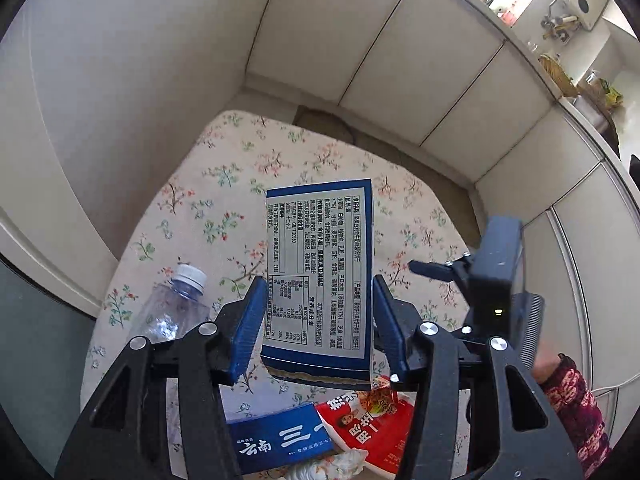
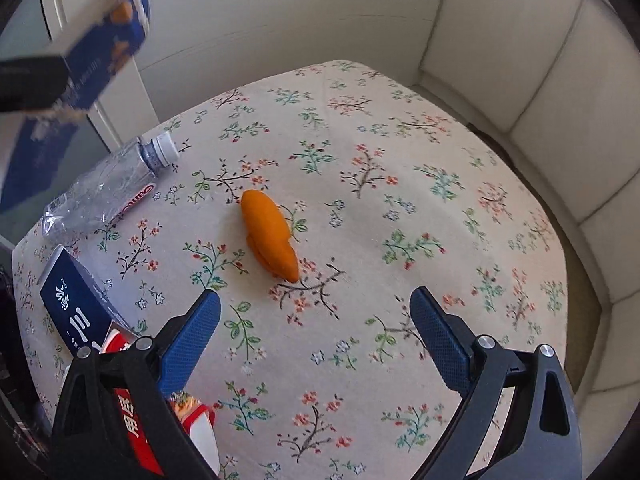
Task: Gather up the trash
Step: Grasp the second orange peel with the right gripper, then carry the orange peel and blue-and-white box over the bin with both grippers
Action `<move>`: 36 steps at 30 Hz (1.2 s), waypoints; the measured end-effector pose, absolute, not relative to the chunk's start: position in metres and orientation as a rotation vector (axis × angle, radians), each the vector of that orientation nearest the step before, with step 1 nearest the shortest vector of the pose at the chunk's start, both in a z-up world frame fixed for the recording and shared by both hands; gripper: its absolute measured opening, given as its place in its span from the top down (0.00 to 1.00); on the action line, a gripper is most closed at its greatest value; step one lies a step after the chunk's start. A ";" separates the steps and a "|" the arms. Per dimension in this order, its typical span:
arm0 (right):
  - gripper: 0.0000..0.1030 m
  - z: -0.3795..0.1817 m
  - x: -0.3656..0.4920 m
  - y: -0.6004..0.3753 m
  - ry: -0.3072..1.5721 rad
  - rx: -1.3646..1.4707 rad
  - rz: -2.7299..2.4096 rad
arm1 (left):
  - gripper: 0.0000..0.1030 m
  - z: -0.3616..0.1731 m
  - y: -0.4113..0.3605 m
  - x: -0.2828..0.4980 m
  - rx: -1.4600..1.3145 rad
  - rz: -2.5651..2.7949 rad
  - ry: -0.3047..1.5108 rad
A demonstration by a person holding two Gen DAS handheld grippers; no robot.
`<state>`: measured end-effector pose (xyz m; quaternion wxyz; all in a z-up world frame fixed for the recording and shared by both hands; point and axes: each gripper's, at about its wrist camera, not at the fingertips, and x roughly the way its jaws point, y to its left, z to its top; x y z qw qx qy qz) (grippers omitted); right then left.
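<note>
My left gripper [image 1: 318,320] is shut on a blue biscuit box [image 1: 320,276] and holds it in the air above the flowered table [image 1: 224,184]; the box also shows at the top left of the right wrist view [image 2: 104,36]. My right gripper [image 2: 316,336] is open and empty above the table [image 2: 440,240], just short of an orange peel [image 2: 270,234]. An empty plastic bottle [image 2: 104,192] lies on its side at the left; it also shows in the left wrist view [image 1: 172,308].
A dark blue box with white characters [image 2: 76,312] and a red packet [image 2: 132,424] lie at the table's near left edge, seen too in the left wrist view as box [image 1: 280,440] and packet [image 1: 368,428]. White cabinets [image 1: 400,60] surround the table.
</note>
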<state>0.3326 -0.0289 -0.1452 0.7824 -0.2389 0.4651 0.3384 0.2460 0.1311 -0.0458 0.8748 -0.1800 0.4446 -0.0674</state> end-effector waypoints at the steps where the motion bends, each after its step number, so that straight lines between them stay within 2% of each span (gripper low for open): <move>1: 0.19 -0.150 0.338 -0.019 1.021 -0.526 0.752 | 0.51 -0.043 0.136 0.246 -0.387 -0.130 0.912; 5: 0.29 -0.169 0.354 0.014 1.066 -0.535 0.815 | 0.51 -0.041 0.150 0.252 -0.446 -0.117 0.899; 6: 0.35 -0.174 0.357 0.021 1.079 -0.535 0.824 | 0.51 -0.040 0.154 0.255 -0.453 -0.116 0.898; 8: 0.54 -0.184 0.364 0.030 1.109 -0.541 0.818 | 0.51 -0.037 0.156 0.255 -0.462 -0.120 0.890; 11: 0.61 -0.192 0.368 0.034 1.126 -0.522 0.831 | 0.51 -0.035 0.158 0.253 -0.470 -0.123 0.885; 13: 0.75 -0.192 0.369 0.035 1.133 -0.504 0.834 | 0.51 -0.038 0.161 0.256 -0.474 -0.120 0.887; 19: 0.82 -0.185 0.357 0.027 1.110 -0.446 0.784 | 0.51 -0.041 0.166 0.258 -0.492 -0.092 0.896; 36: 0.83 -0.074 0.288 -0.038 0.889 -0.282 0.457 | 0.51 -0.028 0.133 0.248 -0.460 -0.142 0.885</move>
